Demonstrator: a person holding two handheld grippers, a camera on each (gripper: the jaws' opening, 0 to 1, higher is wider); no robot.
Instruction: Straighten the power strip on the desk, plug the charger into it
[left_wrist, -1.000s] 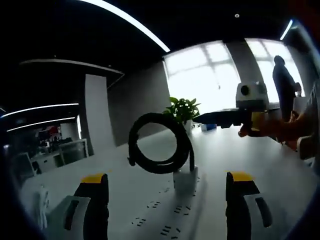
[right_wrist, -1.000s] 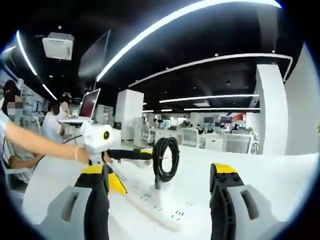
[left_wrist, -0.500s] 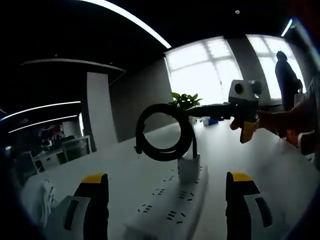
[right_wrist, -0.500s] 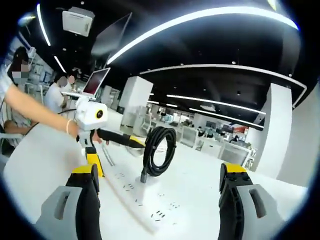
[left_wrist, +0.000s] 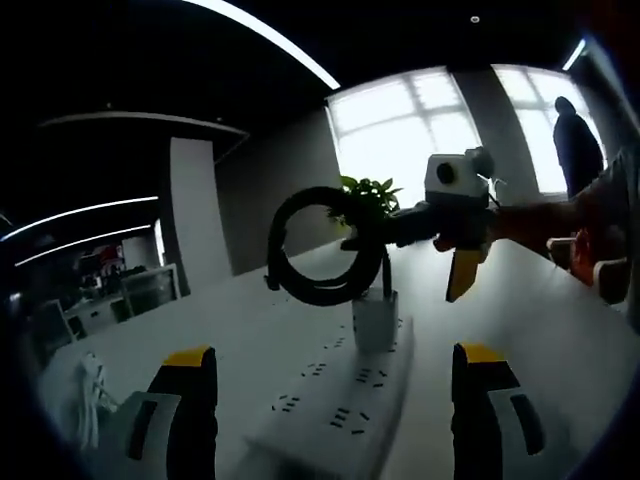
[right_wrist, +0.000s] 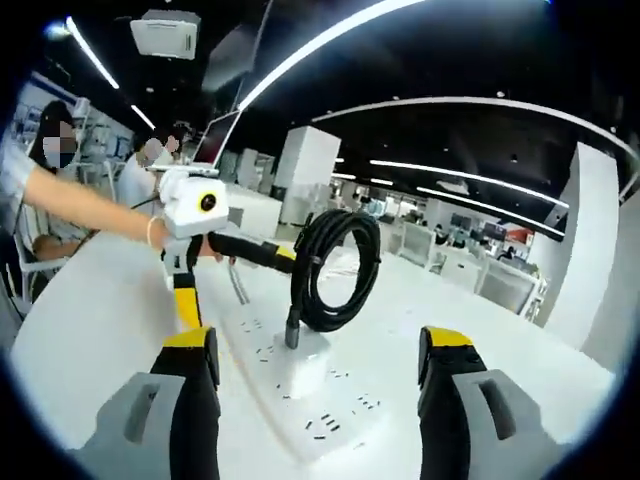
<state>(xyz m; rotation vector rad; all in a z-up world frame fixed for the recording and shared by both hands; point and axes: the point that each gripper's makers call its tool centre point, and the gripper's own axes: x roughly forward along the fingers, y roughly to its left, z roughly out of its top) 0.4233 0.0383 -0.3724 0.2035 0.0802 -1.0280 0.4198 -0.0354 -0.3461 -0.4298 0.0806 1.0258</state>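
Power strip (left_wrist: 335, 405) lies flat mid-desk (left_wrist: 560, 330), charger (left_wrist: 374, 318) upright in its socket, coiled cable (left_wrist: 325, 246) above. My left gripper (left_wrist: 335, 400) and right gripper (right_wrist: 315, 385) gape wide, holding nothing.

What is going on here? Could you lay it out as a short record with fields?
surface: white desk
power strip: white, lying flat on the desk
charger: white block standing in the power strip
cable: black coil rising from the charger
left gripper: jaws wide apart, nothing between them, pointed at the power strip
right gripper: jaws wide apart, nothing between them, power strip ahead
background: plant by bright windows
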